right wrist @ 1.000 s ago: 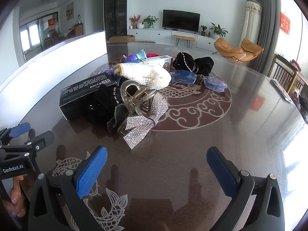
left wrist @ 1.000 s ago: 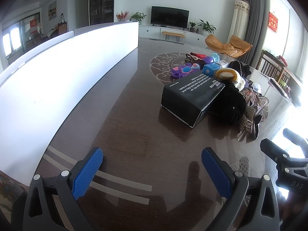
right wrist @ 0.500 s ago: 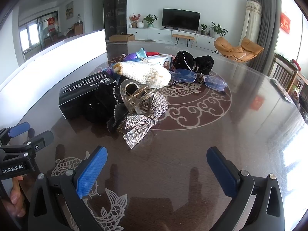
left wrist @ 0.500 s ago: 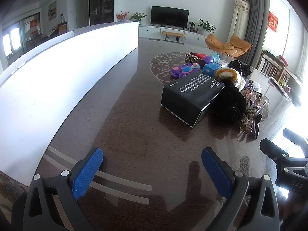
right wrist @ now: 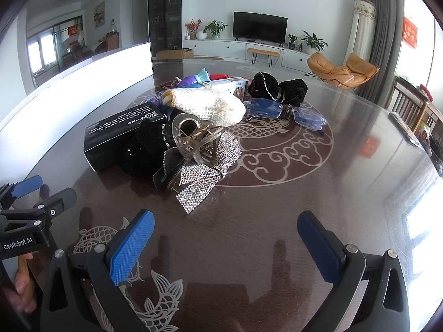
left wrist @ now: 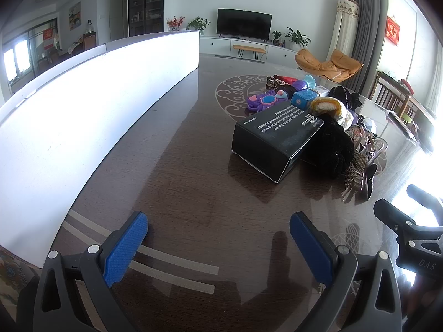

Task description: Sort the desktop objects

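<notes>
Both grippers, left (left wrist: 218,244) and right (right wrist: 225,244), hover with jaws spread wide and empty over the tabletop (right wrist: 277,207). Ahead of the right jaws lies the rhinestone bow (right wrist: 203,177), then the clear claw clip (right wrist: 193,138); the black box (left wrist: 274,135) sits beyond the left jaws, rightward.

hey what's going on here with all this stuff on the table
A person holds a two-finger gripper in each hand over a dark table. The left gripper and right gripper are both open and empty, short of a pile: a black box, black velvet scrunchie, clear claw clip, rhinestone bow, cream knit piece and glasses. Sorting has not started.
</notes>
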